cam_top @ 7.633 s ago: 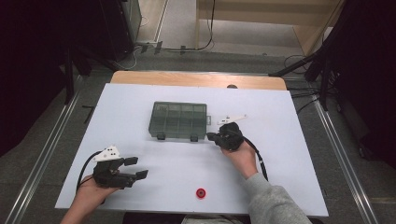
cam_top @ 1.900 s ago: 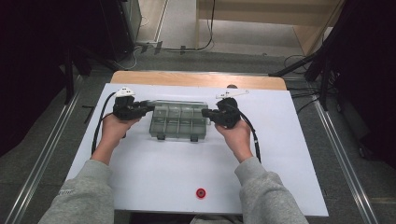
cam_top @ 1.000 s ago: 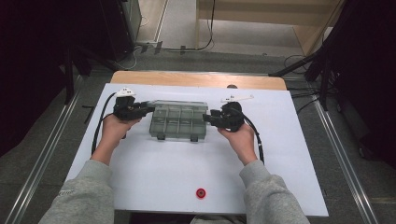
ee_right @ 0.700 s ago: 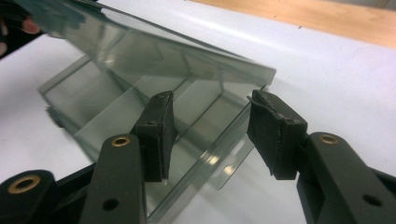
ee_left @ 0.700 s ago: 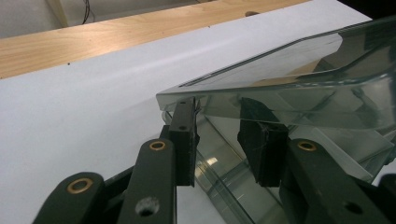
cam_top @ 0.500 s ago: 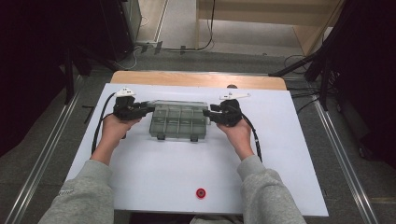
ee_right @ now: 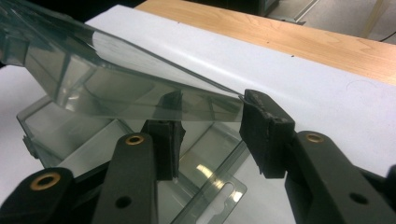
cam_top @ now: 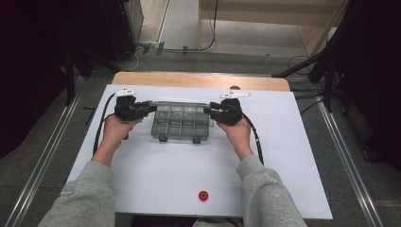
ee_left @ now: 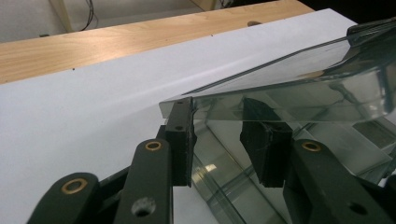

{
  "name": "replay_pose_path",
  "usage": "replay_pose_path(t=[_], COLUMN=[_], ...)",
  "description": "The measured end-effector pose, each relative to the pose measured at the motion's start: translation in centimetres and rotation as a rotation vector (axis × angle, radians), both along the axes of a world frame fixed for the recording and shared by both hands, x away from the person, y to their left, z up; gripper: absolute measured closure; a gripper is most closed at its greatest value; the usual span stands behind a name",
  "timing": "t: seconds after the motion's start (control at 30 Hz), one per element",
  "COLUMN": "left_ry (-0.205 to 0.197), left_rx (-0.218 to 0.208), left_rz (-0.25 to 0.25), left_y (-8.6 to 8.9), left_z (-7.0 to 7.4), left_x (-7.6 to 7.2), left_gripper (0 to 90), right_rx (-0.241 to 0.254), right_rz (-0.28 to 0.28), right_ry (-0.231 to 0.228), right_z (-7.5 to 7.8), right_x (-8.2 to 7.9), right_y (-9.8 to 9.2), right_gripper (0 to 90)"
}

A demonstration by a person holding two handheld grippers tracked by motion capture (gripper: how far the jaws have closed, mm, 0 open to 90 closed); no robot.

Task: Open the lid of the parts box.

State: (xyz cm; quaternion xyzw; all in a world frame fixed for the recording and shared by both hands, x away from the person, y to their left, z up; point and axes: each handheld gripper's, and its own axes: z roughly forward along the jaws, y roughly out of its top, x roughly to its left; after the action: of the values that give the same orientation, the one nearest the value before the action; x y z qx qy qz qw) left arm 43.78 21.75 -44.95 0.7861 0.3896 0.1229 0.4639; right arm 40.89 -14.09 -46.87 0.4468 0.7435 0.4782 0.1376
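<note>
- The clear plastic compartment box (cam_top: 181, 122) sits on the white counter (cam_top: 283, 156), toward its far half, with its latches facing the person.
- Its transparent lid (ee_left: 299, 88) is raised and slanted above the empty compartments.
- The left tool (cam_top: 144, 108) is at the box's left end; its jaws straddle the lid's edge part-way apart, one pad outside and one under the lid, and whether they pinch it cannot be told.
- The right tool (cam_top: 210, 111) is at the box's right end; its jaws have just been closing with the lid's corner between them.
- A small red disc (cam_top: 203, 195) lies well nearer the person than the box.
- A wooden strip (cam_top: 198, 79) borders the counter beyond the box.
</note>
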Motion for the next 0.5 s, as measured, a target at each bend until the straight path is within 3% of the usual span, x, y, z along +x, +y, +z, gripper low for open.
replay_pose_path(t=[0.23,0.5], left_ry=[-0.004,-0.006], left_rx=[-0.012,-0.020], left_rz=[-0.004,-0.003], left_y=[0.0,-0.2], left_z=[0.2,0.2], left_x=[0.6,1.1], left_gripper=[63.9,63.8], right_rx=[0.002,-0.005], right_rz=[-0.010,-0.021], right_ry=[-0.028,-0.009], right_z=[0.2,0.8], right_x=[0.1,0.6], right_y=[0.1,0.2], right_gripper=[61.0,60.4])
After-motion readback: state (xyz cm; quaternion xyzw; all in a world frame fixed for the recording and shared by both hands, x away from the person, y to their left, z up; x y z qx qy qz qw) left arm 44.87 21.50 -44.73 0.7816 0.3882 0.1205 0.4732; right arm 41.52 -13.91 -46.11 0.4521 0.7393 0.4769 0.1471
